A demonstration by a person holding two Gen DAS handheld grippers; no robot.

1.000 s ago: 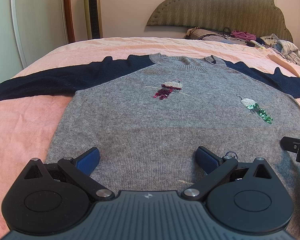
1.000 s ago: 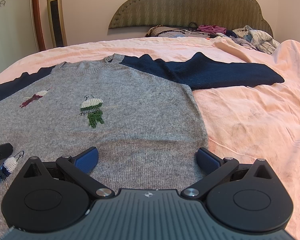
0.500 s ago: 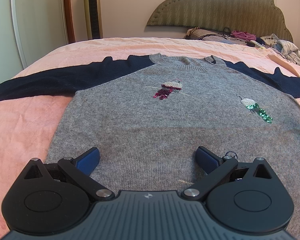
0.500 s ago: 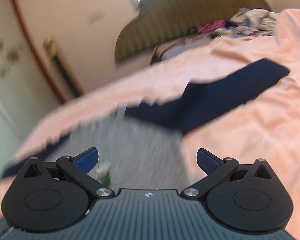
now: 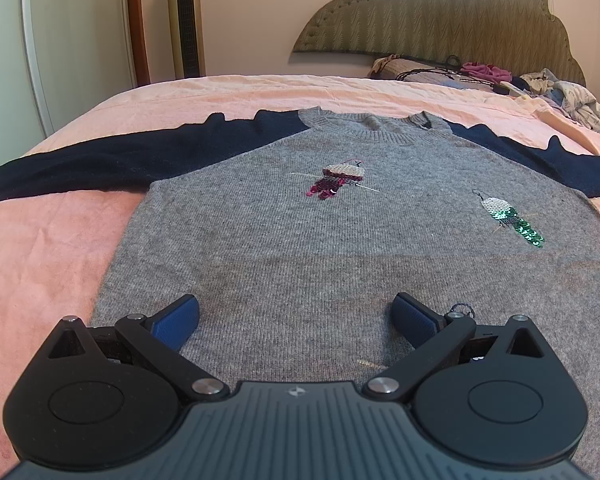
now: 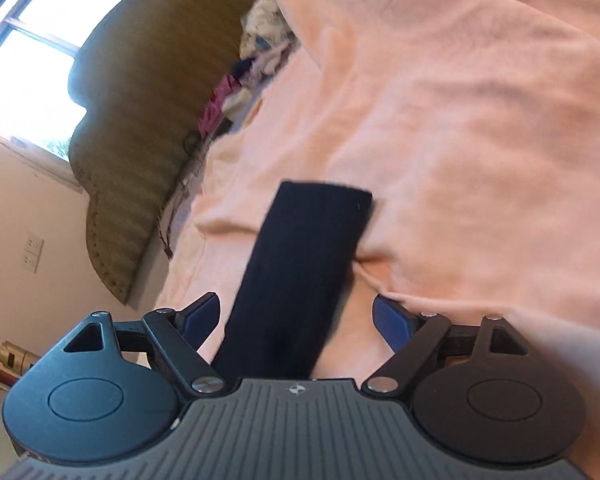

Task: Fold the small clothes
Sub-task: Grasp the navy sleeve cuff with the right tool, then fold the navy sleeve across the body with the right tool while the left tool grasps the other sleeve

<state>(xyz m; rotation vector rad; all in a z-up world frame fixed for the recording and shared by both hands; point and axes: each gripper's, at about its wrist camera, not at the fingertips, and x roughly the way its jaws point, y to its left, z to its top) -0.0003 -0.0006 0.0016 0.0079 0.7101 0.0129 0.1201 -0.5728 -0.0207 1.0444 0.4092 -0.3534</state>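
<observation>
Your left gripper [image 5: 296, 316] has its two blue fingers spread wide apart and holds nothing. It hangs low over the bottom part of the sweater [image 5: 320, 248]. The sweater lies flat and face up on the pink bedsheet [image 5: 40, 264], with the grey body in the middle and the dark blue sleeves stretched out to both sides. On the chest you see a red sequin figure [image 5: 338, 180] and, to the right of it, a green sequin figure [image 5: 512, 220].

Your right gripper [image 6: 296, 316] is also spread wide and grips nothing. Its camera is tilted strongly to one side. The dark sleeve [image 6: 296, 280] runs between its fingers without touching them, and the cuff end lies flat on the sheet. Behind the bed stands the padded headboard [image 5: 440, 20], with a pile of clothes [image 5: 560, 96] just in front of it.
</observation>
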